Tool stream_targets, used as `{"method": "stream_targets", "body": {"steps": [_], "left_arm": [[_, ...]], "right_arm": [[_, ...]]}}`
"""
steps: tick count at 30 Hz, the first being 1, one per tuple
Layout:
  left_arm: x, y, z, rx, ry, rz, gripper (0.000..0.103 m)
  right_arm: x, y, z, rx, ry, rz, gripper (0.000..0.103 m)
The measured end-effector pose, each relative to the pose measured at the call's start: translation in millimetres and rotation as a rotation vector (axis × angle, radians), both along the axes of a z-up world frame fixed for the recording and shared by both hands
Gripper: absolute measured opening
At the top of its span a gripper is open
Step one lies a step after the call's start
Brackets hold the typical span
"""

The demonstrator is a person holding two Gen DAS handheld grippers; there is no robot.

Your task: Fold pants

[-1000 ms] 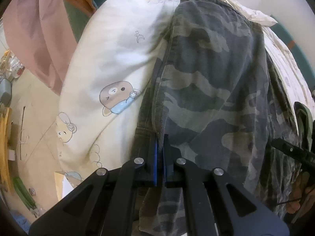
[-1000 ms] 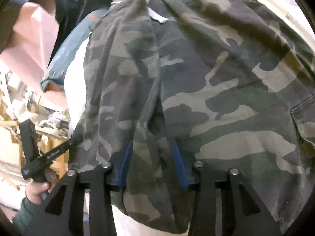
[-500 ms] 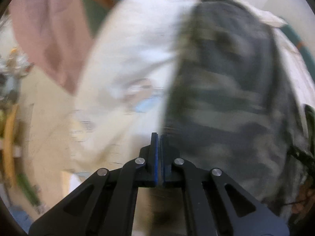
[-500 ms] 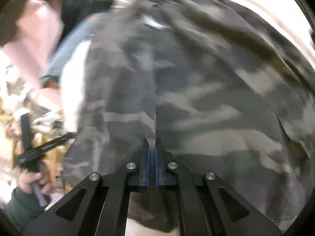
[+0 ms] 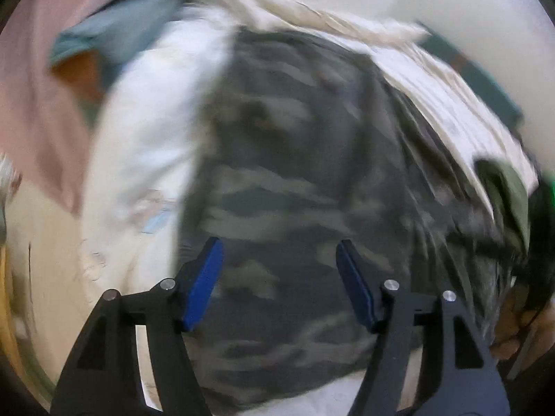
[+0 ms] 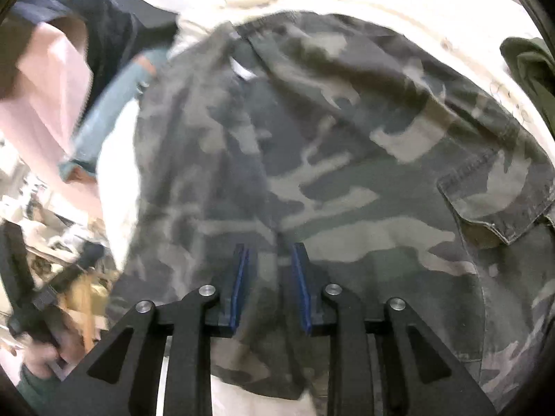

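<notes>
Pants (image 5: 295, 180) look soft and floppy (grab an edge), both tongs, left (image 5: 279, 279) and right (image 6: 270, 286), just opened, holding nothing.

We're in a bedroom at home: cream cartoon-print duvet (image 5: 138, 159) covers the bed, loose clothes (image 6: 52, 79) are piled at its edge, cluttered floor (image 6: 41, 228) alongside.
</notes>
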State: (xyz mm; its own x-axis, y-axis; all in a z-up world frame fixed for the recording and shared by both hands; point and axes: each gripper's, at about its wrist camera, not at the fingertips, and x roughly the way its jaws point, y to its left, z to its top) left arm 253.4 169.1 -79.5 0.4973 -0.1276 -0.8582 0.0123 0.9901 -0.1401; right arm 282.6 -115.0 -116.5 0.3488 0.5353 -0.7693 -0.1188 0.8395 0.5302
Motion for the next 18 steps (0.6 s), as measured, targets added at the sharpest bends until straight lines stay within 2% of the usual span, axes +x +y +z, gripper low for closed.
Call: {"method": "stream_targets", "body": {"steps": [2,4,6,8,12,18], "left_arm": [[6,-13,-17,0.064,0.070,-0.007,0.064],[9,-9,-39,0.076,0.148,0.033,0.057],[13,2,-61,0.087,0.216,0.067,0.054],[11,1,-68,0.127,0.210,0.051,0.054],[12,0,-69,0.137,0.212,0.067,0.054],[7,-21,-59,0.161,0.198,0.066,0.055]], "right_arm": [[2,16,-7,0.018,0.028,0.053,0.028],[5,37,-23,0.016,0.065,0.110,0.028],[8,60,-45,-0.048,0.102,0.165,0.028],[10,79,-61,-0.093,0.117,0.205,0.028],[20,105,-80,-0.126,0.147,0.215,0.026],[19,94,-67,-0.078,0.147,0.227,0.027]]}}
